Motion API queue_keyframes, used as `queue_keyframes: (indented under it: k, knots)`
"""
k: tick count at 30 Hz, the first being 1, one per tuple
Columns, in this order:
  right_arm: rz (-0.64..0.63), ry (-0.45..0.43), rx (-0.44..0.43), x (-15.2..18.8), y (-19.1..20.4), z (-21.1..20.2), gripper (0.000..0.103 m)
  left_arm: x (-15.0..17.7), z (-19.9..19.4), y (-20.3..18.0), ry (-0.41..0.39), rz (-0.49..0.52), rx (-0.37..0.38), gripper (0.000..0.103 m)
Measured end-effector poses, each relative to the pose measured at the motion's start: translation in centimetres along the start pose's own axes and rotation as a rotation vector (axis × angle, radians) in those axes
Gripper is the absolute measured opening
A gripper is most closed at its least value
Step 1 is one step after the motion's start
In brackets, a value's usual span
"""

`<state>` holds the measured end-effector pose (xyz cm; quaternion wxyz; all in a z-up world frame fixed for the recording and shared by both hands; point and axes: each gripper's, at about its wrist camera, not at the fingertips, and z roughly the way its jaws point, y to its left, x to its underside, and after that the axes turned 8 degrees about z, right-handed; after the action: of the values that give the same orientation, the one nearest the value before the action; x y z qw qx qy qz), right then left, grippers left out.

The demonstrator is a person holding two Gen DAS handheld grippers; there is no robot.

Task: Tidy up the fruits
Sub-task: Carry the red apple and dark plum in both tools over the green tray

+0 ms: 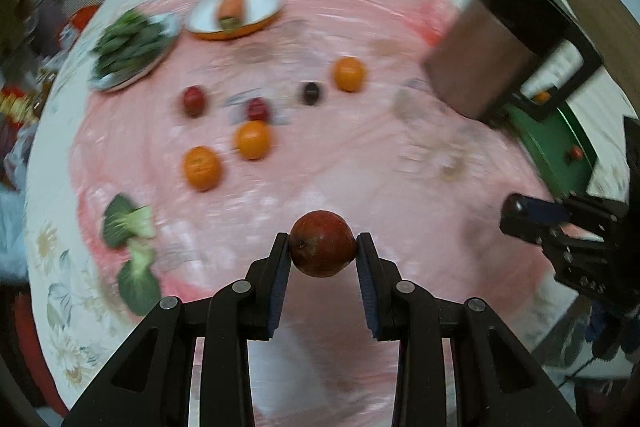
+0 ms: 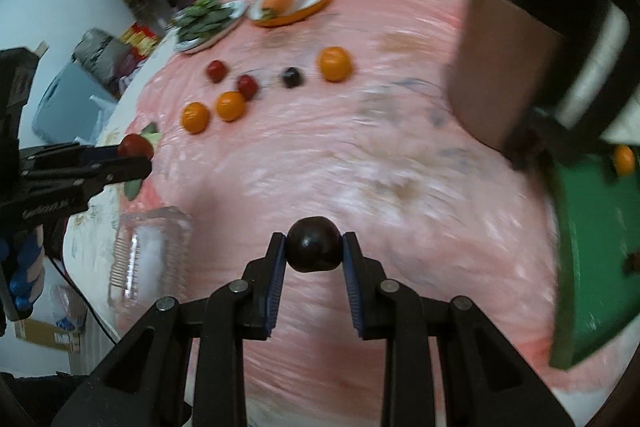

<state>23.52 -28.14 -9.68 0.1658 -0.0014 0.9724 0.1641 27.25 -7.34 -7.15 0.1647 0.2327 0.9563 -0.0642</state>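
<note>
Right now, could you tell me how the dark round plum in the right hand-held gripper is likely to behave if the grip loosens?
The dark round plum looks smooth and glossy, so it may slip. The right hand-held gripper pinches it only at its two sides, so it could pivot. Being round, it would probably roll on the pink plastic sheet.

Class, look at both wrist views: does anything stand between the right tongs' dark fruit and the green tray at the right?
Nothing visible does. The right tongs hold the dark plum above bare pink cloth; the green tray lies right, with the brown box farther back.
</note>
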Motion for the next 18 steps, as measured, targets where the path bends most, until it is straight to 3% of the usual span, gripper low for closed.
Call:
queue_keyframes:
  k: [8,18]
  knots:
    - [0.122,-0.027,0.095,1.3,-7.7,-3.0,0.013,-2.9,2.1,-10.0,0.016,0.17,0.141,0.028]
    - [0.265,-0.078,0.227,2.2,-17.3,-6.2,0.013,-7.1,4.3,-20.6,-0.004,0.341,0.266,0.028]
